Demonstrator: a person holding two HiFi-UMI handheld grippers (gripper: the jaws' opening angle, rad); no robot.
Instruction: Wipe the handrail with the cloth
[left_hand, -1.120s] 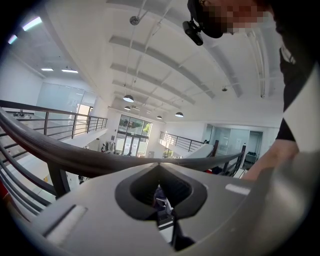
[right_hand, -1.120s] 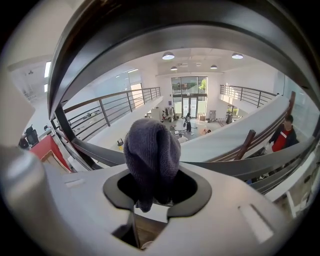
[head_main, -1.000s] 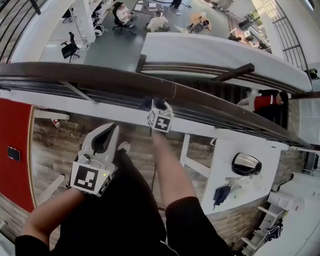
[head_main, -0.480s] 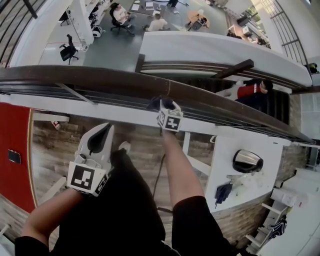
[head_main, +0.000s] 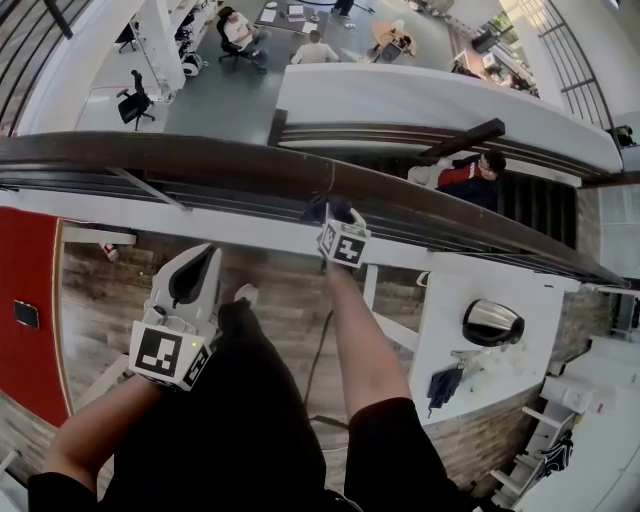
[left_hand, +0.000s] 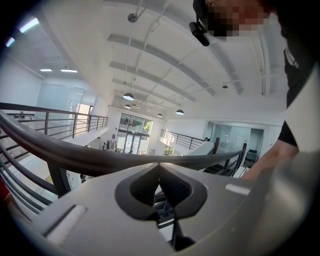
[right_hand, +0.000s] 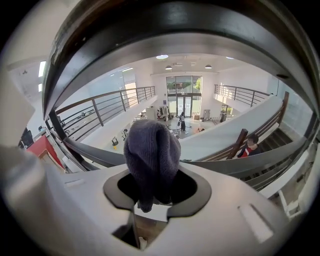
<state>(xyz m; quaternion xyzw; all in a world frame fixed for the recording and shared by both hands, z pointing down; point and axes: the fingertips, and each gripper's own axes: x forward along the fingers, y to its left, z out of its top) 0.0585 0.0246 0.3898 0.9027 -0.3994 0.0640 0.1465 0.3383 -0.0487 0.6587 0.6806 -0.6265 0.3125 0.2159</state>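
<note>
The dark wooden handrail (head_main: 200, 160) runs across the head view from the left edge to the right edge, in a gentle curve. The right gripper (head_main: 336, 222) reaches up to it near the middle. Its jaws are closed on a grey-blue knitted cloth (head_main: 322, 209), and the cloth lies against the near side of the handrail. In the right gripper view the cloth (right_hand: 152, 157) stands up between the two jaws as a rounded bundle, with one end hanging down into the gap. The underside of the handrail (right_hand: 200, 30) fills the top of that view, very close to it.

The left gripper (head_main: 203, 262) is lower and to the left, clearly apart from the handrail, above the person's dark trouser leg (head_main: 230, 420). In the left gripper view its jaws (left_hand: 160, 186) are pressed together and nothing is between them. The handrail (left_hand: 75, 152) passes behind them from left to right.

Under the handrail there is a wooden floor (head_main: 110, 300), and a red panel (head_main: 30, 290) is at the left.
</note>
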